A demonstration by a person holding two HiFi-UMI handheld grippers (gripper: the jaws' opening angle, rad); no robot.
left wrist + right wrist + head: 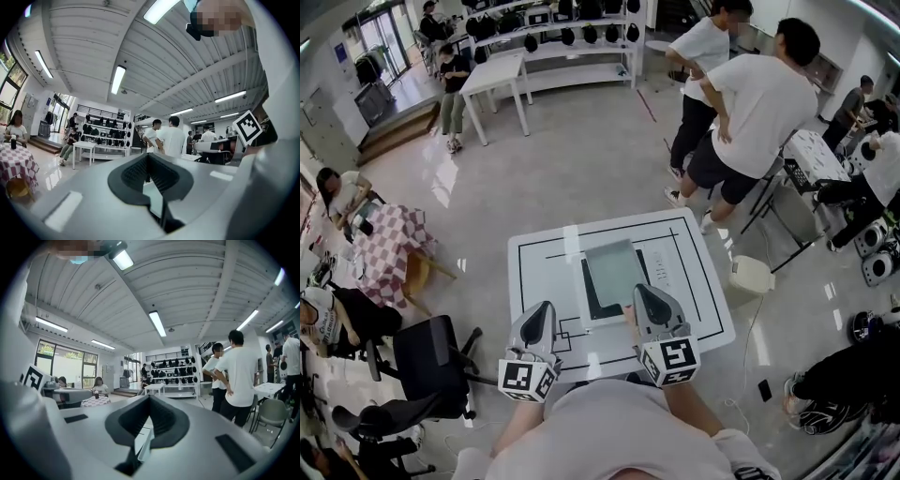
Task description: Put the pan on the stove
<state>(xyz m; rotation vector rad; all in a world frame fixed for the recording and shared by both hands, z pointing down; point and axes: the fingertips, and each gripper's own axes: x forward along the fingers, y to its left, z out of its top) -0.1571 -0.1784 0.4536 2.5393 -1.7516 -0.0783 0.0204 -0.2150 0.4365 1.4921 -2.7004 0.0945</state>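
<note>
Clamping the near right corner of the pan (614, 270), the right tool (637, 293) has its jaws pressed together on the thin pale rim, and the right gripper view shows that rim edge-on between the dark pads (161, 420). The pan is a flat, grey, rectangular tray lying over the dark stove (587, 302), whose black top shows only as a narrow strip along the pan's left and near edges. The stove sits in the middle of the white surface (705, 302), inside black lines marked on it. The left tool (544, 308) hangs to the left of the stove, above the near part of the surface and apart from the pan. Its jaws are together with nothing held, and the left gripper view shows only pale tabletop past them. Both marker cubes sit on the near side of the stove, close to the person's body. Beyond the far side of the stove, two people in white shirts (759, 103) stand on the floor
</note>
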